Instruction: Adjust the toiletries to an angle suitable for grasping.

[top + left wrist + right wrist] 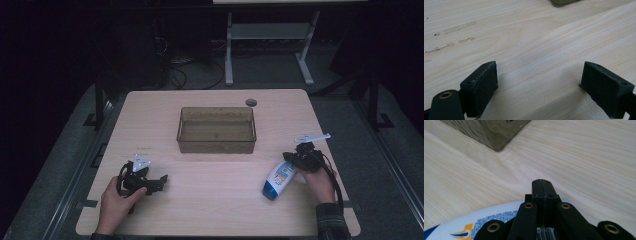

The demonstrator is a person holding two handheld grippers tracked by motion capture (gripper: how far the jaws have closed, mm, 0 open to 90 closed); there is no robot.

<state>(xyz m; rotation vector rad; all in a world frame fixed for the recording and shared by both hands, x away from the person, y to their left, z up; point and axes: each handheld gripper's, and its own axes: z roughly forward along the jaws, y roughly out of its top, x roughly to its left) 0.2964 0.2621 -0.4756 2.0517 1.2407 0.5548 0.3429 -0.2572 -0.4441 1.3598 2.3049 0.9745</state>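
The left hand [116, 202] came in over the tabletop's [215, 195] near edge by its left corner, holding the left gripper [159, 181] low, jaws spread wide and empty. The right hand [320, 184], sleeve at the wrist, held the right gripper [289, 159] near the right edge, jaws pressed together.

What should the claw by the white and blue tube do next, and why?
Probably open its jaws. The right gripper hangs over the tube with its jaws pressed together, gripping nothing, and the tube lies flat on the table. Opened, it could close around the tube.
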